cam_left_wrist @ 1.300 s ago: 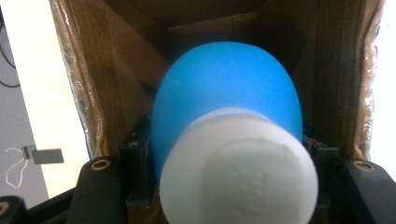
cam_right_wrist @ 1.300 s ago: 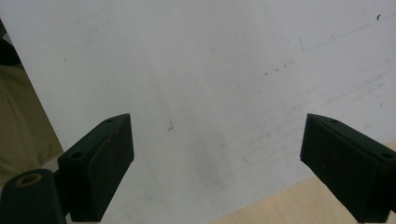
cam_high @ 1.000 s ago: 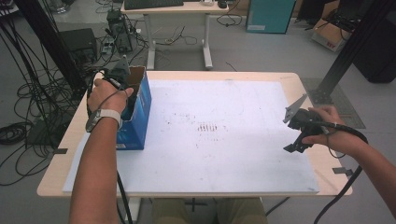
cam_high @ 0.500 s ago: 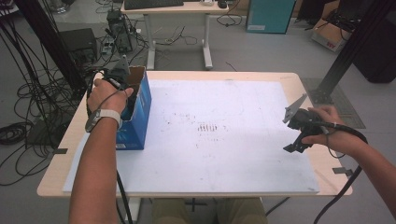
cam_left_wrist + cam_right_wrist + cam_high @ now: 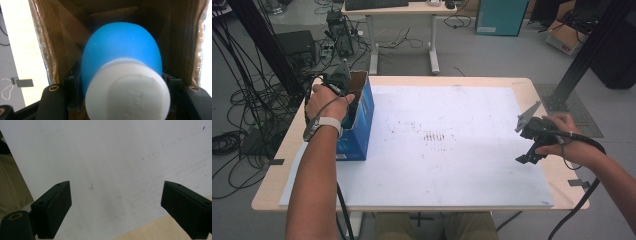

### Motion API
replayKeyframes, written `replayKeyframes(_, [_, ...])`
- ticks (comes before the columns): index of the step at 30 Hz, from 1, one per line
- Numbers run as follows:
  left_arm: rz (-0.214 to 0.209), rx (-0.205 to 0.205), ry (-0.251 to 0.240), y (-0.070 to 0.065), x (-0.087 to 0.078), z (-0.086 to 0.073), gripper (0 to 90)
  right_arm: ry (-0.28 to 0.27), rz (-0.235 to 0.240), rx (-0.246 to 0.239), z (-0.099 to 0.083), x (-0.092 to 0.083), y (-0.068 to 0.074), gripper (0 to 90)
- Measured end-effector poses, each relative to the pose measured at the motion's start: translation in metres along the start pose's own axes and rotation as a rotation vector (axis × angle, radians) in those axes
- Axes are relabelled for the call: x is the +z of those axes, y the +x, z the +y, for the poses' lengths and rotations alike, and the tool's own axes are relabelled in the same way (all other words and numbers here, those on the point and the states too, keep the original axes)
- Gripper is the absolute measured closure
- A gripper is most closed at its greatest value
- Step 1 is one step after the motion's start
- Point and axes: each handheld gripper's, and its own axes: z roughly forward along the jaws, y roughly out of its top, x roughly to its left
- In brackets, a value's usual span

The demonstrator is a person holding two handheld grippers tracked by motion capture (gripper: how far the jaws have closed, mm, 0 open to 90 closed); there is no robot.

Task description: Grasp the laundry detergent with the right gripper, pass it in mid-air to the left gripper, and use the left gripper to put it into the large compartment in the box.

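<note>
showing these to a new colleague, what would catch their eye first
First, the blue cardboard box standing open at the table's left edge, with the left claw reaching down into it. Inside, that claw is shut on a blue, rounded object with a white foam-like end; what it is I cannot tell. Over at the right edge of the white sheet, the right claw hangs open with nothing between its jaws.

Grey floor (image 5: 492, 55) throughout, evenly lit. Light wooden table (image 5: 539, 92) carries a white sheet (image 5: 452, 170) (faintly scuffed with dark marks). Second desk (image 5: 407, 9) stands beyond. Cables (image 5: 242, 105) sprawl at left; cardboard box (image 5: 564, 37) and teal cabinet (image 5: 502, 15) at rear.
</note>
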Motion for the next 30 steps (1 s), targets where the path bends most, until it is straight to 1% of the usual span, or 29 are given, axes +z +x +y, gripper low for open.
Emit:
replayKeyframes(1, [0.000, 0.000, 0.002, 0.0001, 0.0000, 0.0001, 37.3, 0.013, -0.001, -0.008, 0.0003, -0.0006, -0.0004, 9.5])
replayKeyframes(2, [-0.002, 0.003, 0.005, 0.0005, -0.0002, 0.0003, 37.3, -0.007, -0.013, 0.003, -0.0006, 0.0005, 0.0007, 9.5])
replayKeyframes(3, [-0.002, 0.002, 0.006, 0.0007, -0.0003, 0.0003, 37.3, 0.014, -0.001, -0.002, -0.0001, -0.0004, -0.0002, 9.5])
replayKeyframes(4, [-0.003, 0.003, 0.005, 0.0008, -0.0002, 0.0004, 37.3, -0.002, -0.012, 0.005, -0.0006, 0.0002, 0.0004, 9.5])
replayKeyframes(11, [-0.003, 0.002, 0.003, 0.0010, 0.0001, 0.0005, 37.3, -0.005, -0.011, 0.008, -0.0009, 0.0007, 0.0003, 9.5])
replayKeyframes(13, [0.000, 0.002, 0.000, 0.0011, 0.0001, 0.0006, 37.3, -0.002, -0.010, 0.007, -0.0009, 0.0006, 0.0002, 9.5])
replayKeyframes(14, [0.000, 0.003, 0.000, 0.0011, 0.0002, 0.0005, 37.3, 0.005, 0.002, 0.002, -0.0008, 0.0006, -0.0004, 9.5])
replayKeyframes(15, [-0.004, 0.002, 0.000, 0.0010, 0.0003, 0.0005, 37.3, 0.013, 0.004, -0.002, -0.0007, 0.0001, -0.0008, 9.5])
replayKeyframes(17, [-0.001, 0.009, 0.003, 0.0014, 0.0000, 0.0006, 37.2, 0.015, 0.004, -0.002, -0.0014, 0.0001, -0.0010, 9.5])
replayKeyframes(21, [-0.007, 0.004, -0.001, 0.0016, 0.0004, 0.0004, 37.2, 0.013, 0.002, 0.001, -0.0026, 0.0005, -0.0007, 9.4])
replayKeyframes(26, [-0.011, 0.012, -0.002, 0.0027, 0.0005, 0.0007, 37.2, 0.013, 0.001, 0.002, -0.0033, 0.0002, -0.0006, 9.2])
replayKeyframes(30, [-0.016, 0.005, -0.006, 0.0041, 0.0010, 0.0008, 37.2, 0.015, 0.001, 0.009, -0.0043, -0.0002, -0.0005, 9.2])
